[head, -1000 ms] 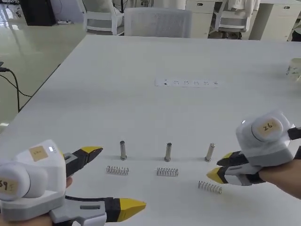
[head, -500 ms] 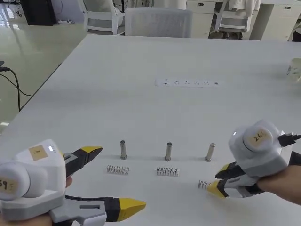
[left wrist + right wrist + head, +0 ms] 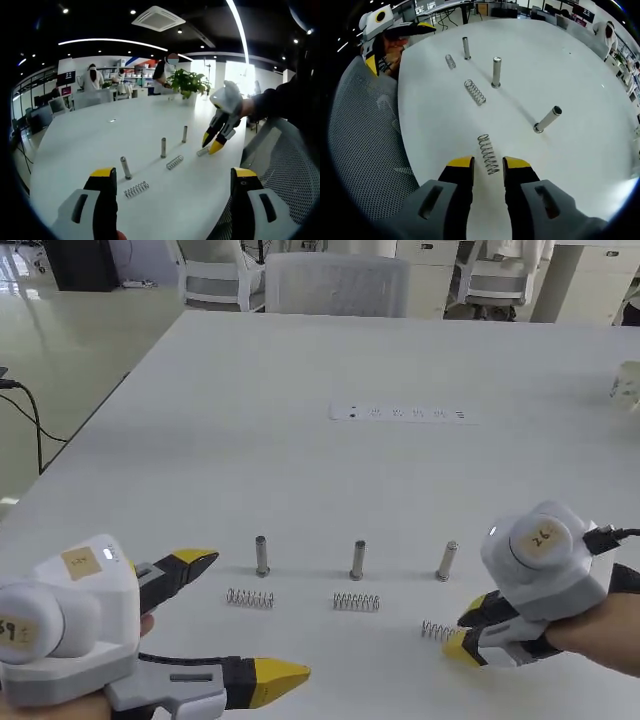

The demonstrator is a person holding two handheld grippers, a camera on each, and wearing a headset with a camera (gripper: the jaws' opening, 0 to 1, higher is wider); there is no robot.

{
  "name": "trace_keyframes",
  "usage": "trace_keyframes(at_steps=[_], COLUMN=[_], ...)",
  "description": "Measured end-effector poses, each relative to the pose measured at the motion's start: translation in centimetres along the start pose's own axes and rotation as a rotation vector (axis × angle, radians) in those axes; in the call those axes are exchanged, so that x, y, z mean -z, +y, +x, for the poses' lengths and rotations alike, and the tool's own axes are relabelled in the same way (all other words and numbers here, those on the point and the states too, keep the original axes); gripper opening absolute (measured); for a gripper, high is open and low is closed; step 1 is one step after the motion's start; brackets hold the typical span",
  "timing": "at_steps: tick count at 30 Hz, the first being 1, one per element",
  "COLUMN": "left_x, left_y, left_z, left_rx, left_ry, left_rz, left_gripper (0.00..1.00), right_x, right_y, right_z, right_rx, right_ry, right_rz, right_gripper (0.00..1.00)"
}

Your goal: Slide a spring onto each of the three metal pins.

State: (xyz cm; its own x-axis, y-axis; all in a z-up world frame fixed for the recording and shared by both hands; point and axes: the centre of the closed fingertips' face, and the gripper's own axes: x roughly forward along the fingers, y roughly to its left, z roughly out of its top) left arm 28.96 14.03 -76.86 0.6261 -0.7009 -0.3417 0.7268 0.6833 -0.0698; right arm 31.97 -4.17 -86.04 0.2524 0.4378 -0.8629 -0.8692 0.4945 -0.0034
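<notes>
A spring is laid flat on the counter, its near end between the parted, unclenched jaws of the right hand-held gripper, seemingly lined up for pinching, a bare pin ahead-right; the left hand-held gripper is held released.

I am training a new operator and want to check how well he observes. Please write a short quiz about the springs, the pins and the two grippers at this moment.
1. True or false: the left gripper is shut.
2. Going by the head view, which spring has its end between the jaws of the right gripper? A. left spring B. middle spring C. right spring
3. How many metal pins stand upright with no spring on them?

Key: 1. False, its jaws stand wide open. 2. C. 3. Three.
</notes>
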Motion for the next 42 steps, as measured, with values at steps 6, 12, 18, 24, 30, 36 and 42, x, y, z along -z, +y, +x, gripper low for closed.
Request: trace_keyframes(at_steps=[6,12,18,24,30,36,42], left_x=[0.0,0.1,0.1,0.1,0.1,0.3,0.3], left_y=[0.0,0.1,0.0,0.0,0.0,-0.3,-0.7], left_z=[0.0,0.0,0.0,0.1,0.1,0.2,0.4], left_rx=[0.001,0.001,0.002,0.005,0.008,0.023,0.046], left_ry=[0.002,0.002,0.005,0.004,0.004,0.016,0.023], left_rz=[0.0,-0.001,0.001,0.0,-0.002,0.005,0.014], left_gripper=[0.93,0.93,0.93,0.93,0.93,0.91,0.86], right_x=[0.2,1.0,1.1,1.1,1.0,0.9,0.5], right_y=[0.2,0.2,0.0,0.3,0.5,0.7,0.7], right_z=[0.1,0.1,0.2,0.2,0.2,-0.1,-0.5], right_rx=[-0.01,-0.015,-0.015,-0.021,-0.026,-0.029,-0.034], right_ry=[0.017,0.041,0.042,0.045,0.052,0.053,0.044], right_rz=[-0.009,-0.021,-0.025,-0.074,-0.099,-0.114,-0.107], right_gripper=[0.24,0.22,0.19,0.16,0.13,0.13,0.13])
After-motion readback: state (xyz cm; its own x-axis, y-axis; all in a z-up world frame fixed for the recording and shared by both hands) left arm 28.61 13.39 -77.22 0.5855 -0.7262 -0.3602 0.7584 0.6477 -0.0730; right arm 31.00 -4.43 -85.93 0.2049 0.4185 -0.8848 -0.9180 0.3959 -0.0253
